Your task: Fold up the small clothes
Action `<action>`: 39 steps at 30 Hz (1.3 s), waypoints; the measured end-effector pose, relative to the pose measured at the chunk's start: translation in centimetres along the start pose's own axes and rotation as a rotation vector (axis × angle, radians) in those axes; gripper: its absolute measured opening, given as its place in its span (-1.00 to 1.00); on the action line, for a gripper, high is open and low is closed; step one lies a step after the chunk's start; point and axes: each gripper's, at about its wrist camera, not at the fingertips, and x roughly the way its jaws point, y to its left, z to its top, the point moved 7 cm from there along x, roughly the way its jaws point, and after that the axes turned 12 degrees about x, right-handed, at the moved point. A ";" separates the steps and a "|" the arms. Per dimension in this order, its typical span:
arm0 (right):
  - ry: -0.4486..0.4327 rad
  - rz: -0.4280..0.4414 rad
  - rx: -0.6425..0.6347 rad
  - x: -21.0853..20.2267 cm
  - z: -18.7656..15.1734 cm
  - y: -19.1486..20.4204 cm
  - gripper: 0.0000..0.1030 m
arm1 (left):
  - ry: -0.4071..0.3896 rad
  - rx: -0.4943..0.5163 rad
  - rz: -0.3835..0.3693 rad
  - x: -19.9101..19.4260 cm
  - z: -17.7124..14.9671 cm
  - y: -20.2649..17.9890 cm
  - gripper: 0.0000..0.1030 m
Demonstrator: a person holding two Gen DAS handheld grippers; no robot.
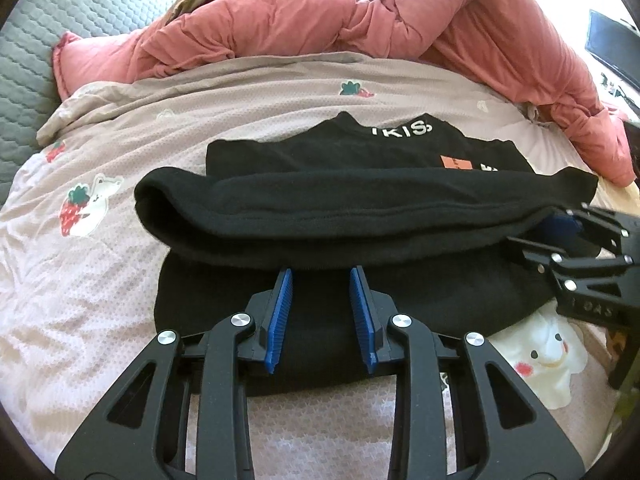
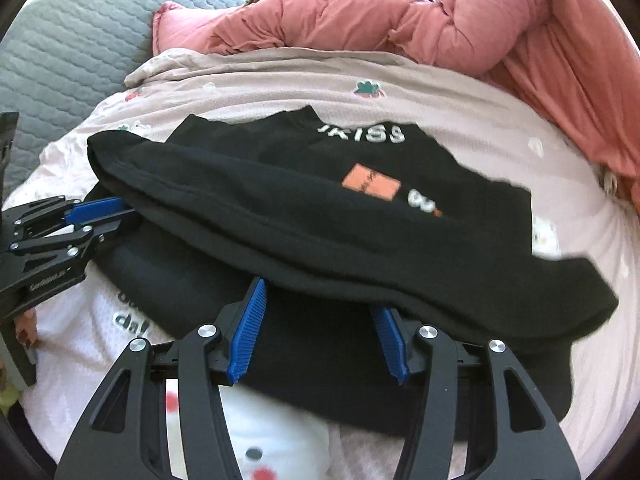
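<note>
We find the small black knit sweater (image 1: 360,216) on the pink strawberry-print bed cover (image 1: 120,272), long axis left to right, collar pointing away. Left gripper (image 1: 322,312) and right gripper (image 2: 320,332): fingers apart, tips under its folded-over hem, clamping nothing.

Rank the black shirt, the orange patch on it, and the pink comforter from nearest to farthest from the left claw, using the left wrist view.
1. black shirt: its folded hem lies right at the left claw tips.
2. orange patch: farther up the shirt, right of centre.
3. pink comforter: bunched along the back.
</note>
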 end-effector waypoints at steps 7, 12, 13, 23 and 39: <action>-0.004 -0.015 0.035 2.2 3.7 -1.3 0.00 | -0.019 -0.007 0.009 0.0 0.3 1.0 -0.39; 0.019 0.010 0.134 4.0 6.1 -3.1 0.00 | -0.031 -0.036 0.012 -0.1 0.5 2.0 -0.26; 0.022 0.020 0.158 4.4 6.6 -3.4 0.00 | -0.034 -0.043 0.011 -0.2 0.6 2.2 -0.17; 0.013 -0.059 0.194 7.4 10.1 -5.0 0.01 | -0.099 -0.114 0.026 -1.4 1.0 4.3 0.08; -0.191 -0.063 0.272 -3.0 9.4 -13.9 0.39 | -0.057 -0.265 0.099 -0.7 1.4 9.1 0.19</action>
